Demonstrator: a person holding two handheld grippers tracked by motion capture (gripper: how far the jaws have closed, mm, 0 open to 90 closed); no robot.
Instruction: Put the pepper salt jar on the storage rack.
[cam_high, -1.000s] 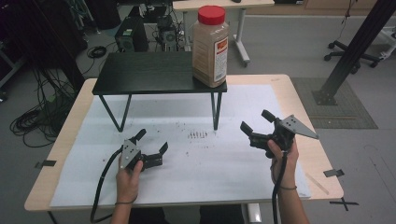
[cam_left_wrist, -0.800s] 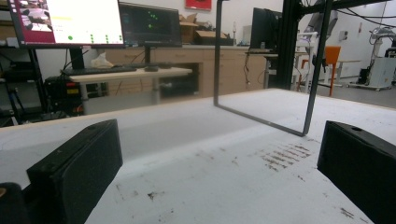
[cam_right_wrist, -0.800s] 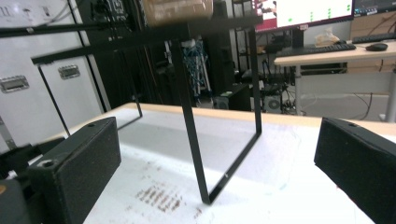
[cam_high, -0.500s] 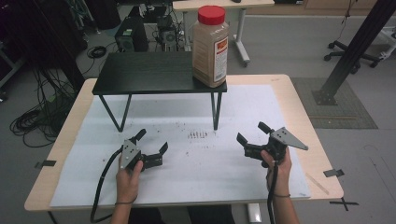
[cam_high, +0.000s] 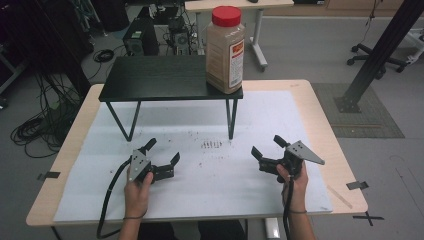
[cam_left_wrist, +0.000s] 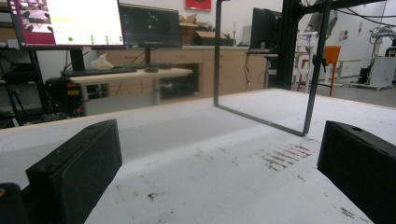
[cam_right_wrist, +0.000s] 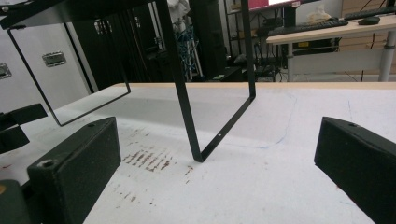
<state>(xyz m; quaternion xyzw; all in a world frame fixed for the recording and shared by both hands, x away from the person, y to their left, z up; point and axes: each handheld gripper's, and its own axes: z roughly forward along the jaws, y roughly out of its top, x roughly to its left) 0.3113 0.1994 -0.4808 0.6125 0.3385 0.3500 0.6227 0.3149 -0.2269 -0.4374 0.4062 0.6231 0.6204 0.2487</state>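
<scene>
Table: a light wooden table with a white sheet spread over most of its top; both grippers sit low over the sheet at the near side.
Stand: a small black flat-topped stand on thin bent metal legs stands on the far half of the sheet, its legs touching the white surface.
Jar: a tall clear plastic jar of tan granules with a red lid stands upright on the right end of the stand's top, well apart from both grippers.
Left gripper: the black left gripper is held in the person's left hand, near the front left leg of the stand; jaws spread wide with nothing between them, bare sheet showing in the gap in the left gripper view.
Right gripper: the black right gripper is held in the right hand, near the front right leg; jaws likewise wide apart and holding nothing.
Marks: a small patch of brown rust-coloured streaks lies on the sheet between the two grippers, just beside the front right leg.
</scene>
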